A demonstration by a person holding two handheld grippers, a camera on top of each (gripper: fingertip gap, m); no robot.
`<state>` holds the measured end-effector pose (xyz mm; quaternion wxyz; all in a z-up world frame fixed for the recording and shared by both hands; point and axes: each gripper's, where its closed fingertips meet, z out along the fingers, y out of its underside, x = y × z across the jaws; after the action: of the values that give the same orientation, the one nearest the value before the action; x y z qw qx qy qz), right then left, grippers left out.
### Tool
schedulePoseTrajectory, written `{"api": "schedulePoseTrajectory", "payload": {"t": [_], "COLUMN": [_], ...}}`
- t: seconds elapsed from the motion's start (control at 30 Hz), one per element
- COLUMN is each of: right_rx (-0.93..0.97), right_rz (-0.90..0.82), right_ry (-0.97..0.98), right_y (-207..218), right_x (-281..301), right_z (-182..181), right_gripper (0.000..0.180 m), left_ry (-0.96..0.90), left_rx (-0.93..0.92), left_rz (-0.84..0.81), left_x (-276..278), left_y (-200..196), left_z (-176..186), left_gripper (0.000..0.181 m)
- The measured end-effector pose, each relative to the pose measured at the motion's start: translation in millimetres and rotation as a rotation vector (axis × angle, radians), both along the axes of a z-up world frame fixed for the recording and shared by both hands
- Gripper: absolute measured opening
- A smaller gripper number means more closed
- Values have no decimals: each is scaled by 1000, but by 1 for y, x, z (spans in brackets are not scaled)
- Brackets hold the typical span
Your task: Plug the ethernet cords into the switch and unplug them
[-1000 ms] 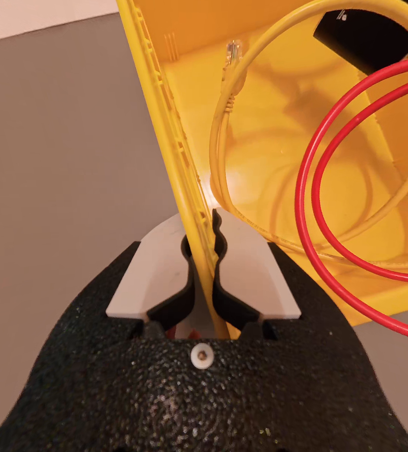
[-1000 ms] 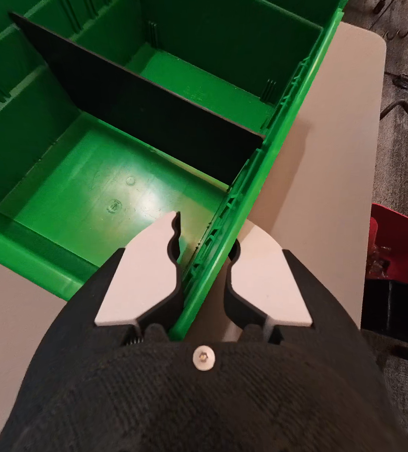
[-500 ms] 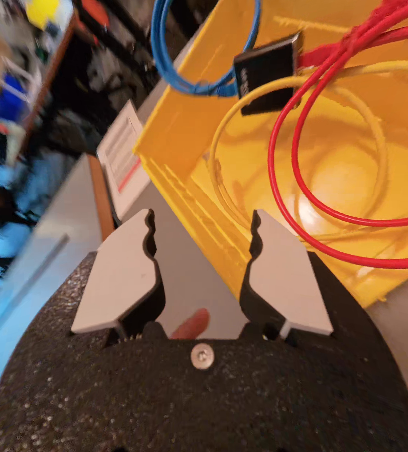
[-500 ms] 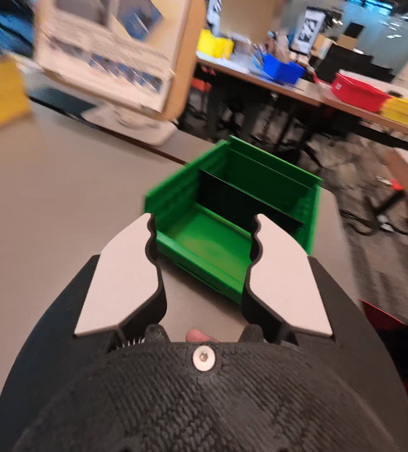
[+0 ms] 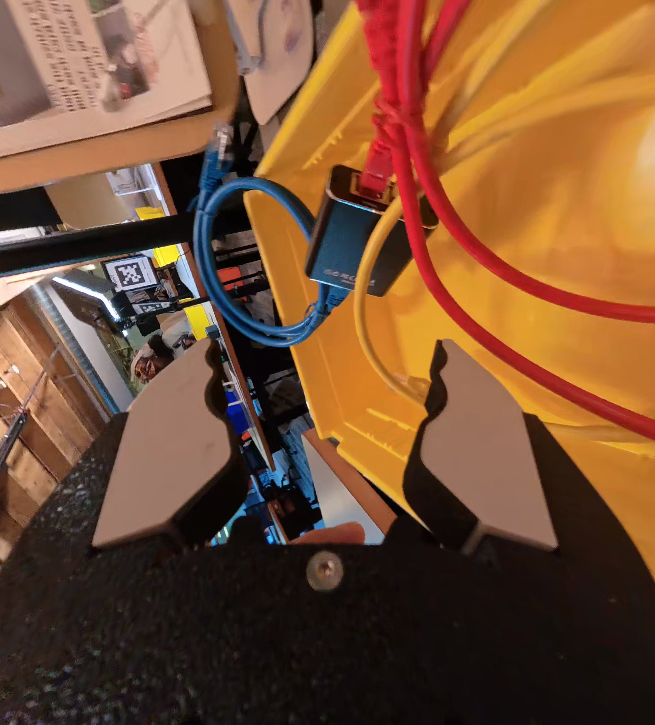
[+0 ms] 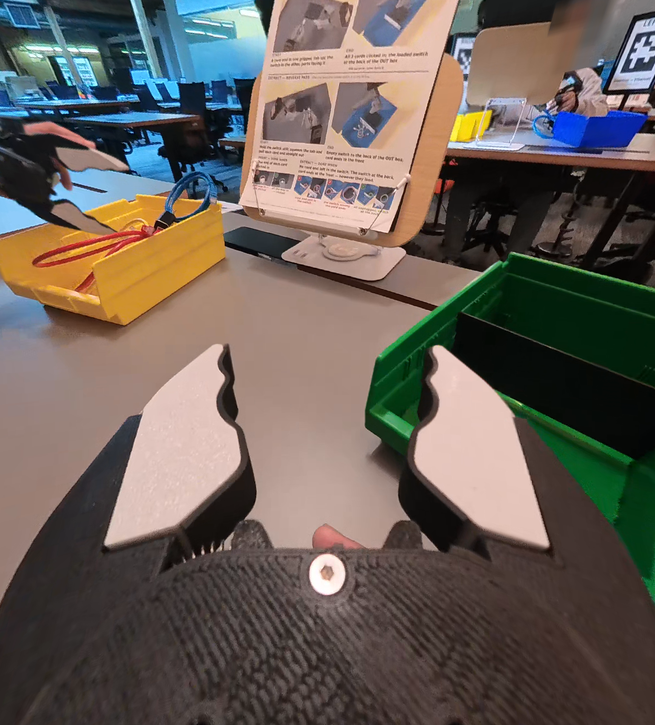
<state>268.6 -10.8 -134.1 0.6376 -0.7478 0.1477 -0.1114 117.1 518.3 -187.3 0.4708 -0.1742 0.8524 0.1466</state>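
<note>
A small black switch [image 5: 353, 239] lies in the yellow bin [image 5: 341, 392]. A red cord [image 5: 474, 251] has its plug in the switch's far end. A coiled blue cord [image 5: 216, 274] meets the near end and hangs over the bin wall, its other plug free. A yellow cord [image 5: 365, 314] loops across the switch; its ends are hidden. My left gripper [image 5: 325, 347] is open and empty, over the bin's edge. My right gripper [image 6: 329, 353] is open and empty above the table, left of the green bin [image 6: 396, 376]. The right wrist view shows the left gripper [image 6: 120, 199] over the yellow bin [image 6: 153, 270].
The green bin holds only a black divider [image 6: 553, 376]. An instruction sheet on a wooden stand [image 6: 349, 117] stands at the table's [image 6: 278, 333] far edge, between the bins. Other tables with bins stand behind. Some 55 cm of space lies between my two pairs of fingers.
Both grippers let go of the bin walls they held and opened. The left one rose and rolled over the yellow bin. The right one pulled back from the green bin.
</note>
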Motion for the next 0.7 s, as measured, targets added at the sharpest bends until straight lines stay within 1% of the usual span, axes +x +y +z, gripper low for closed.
{"api": "schedulePoseTrajectory", "payload": {"t": [0.07, 0.17, 0.27, 0.37, 0.47, 0.53, 0.57, 0.7], "right_rx": [-4, -8, -26, -47, -75, -90, -96, -110], "right_rz": [-14, -20, -33, -39, -42, -41, -42, -35], "right_ry": [-1, -2, 2, 2, -6, -4, -3, -11], "right_y": [-5, -10, -13, -11, -9, -7, -6, -3], "right_x": [3, 6, 10, 11, 12, 12, 12, 10], "right_z": [-1, -3, -9, -15, -21, -25, -27, -29], "right_gripper": [92, 90, 90, 89, 89, 89, 89, 88], "left_ry": [32, 52, 20, 48, 74, 62, 71, 49], "left_rx": [26, 86, 89, 83, 162, 248, 255, 236], "left_rz": [-26, -71, -131, -177, -248, -248, -227, -176], "left_x": [7, 19, 34, 43, 51, 56, 56, 54], "left_y": [7, 14, 10, 3, -2, 0, 1, 3], "left_z": [-16, -31, -37, -48, -55, -54, -56, -49], "left_gripper": [102, 102, 102, 101, 91, 66, 63, 63]}}
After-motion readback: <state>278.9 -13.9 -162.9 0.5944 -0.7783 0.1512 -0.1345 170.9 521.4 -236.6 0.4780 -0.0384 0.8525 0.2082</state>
